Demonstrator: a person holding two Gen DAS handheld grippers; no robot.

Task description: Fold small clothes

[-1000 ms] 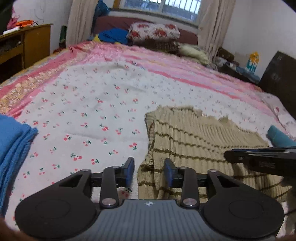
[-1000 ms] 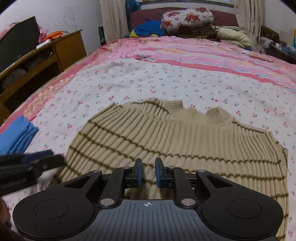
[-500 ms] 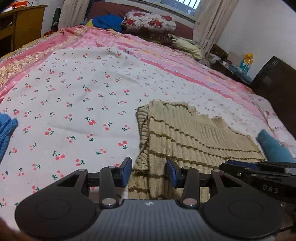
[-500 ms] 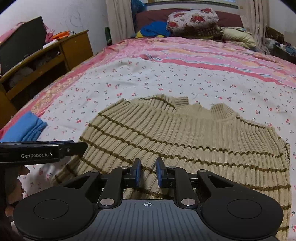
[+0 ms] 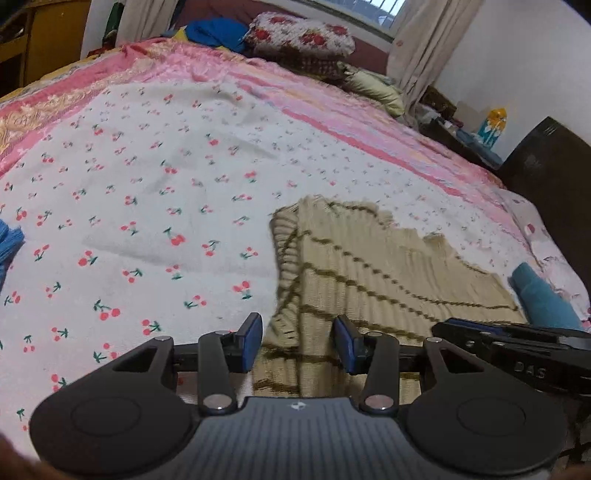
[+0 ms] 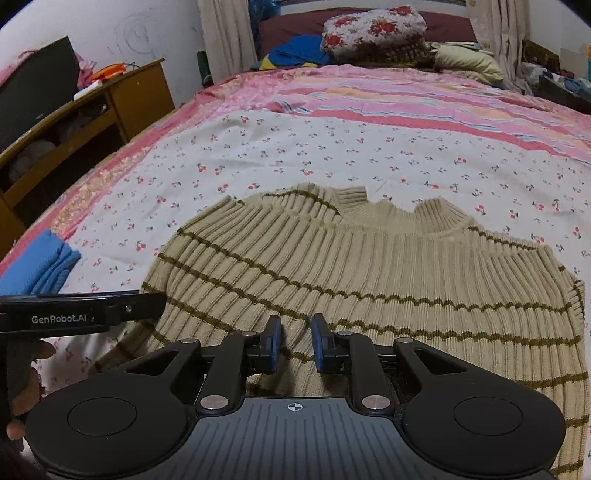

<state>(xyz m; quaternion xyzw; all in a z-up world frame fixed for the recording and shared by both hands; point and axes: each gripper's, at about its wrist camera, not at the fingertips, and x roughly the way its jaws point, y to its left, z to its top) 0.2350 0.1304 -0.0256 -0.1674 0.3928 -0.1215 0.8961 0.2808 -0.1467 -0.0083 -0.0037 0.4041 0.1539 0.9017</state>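
A beige ribbed sweater (image 6: 369, 273) with thin olive stripes lies flat on the cherry-print bedsheet (image 6: 332, 155), neck away from me. My right gripper (image 6: 295, 343) hovers low over its near part, jaws open by a narrow gap with flat knit showing between them. My left gripper (image 5: 299, 343) is over the sweater's (image 5: 369, 266) left edge. Its jaws stand wider and open, with the edge showing in the gap. The right gripper's fingers (image 5: 498, 336) reach in from the right in the left wrist view.
A folded blue cloth (image 6: 40, 269) lies on the bed left of the sweater, and a teal cloth (image 5: 543, 299) on its right. A wooden desk (image 6: 92, 110) stands by the left side of the bed. Pillows (image 6: 373, 33) are piled at the head. A hand (image 6: 26, 387) holds the left gripper.
The left gripper has turned a little toward the sweater, so the blue cloth has slid to the left edge of its view. The right gripper has stayed where it was.
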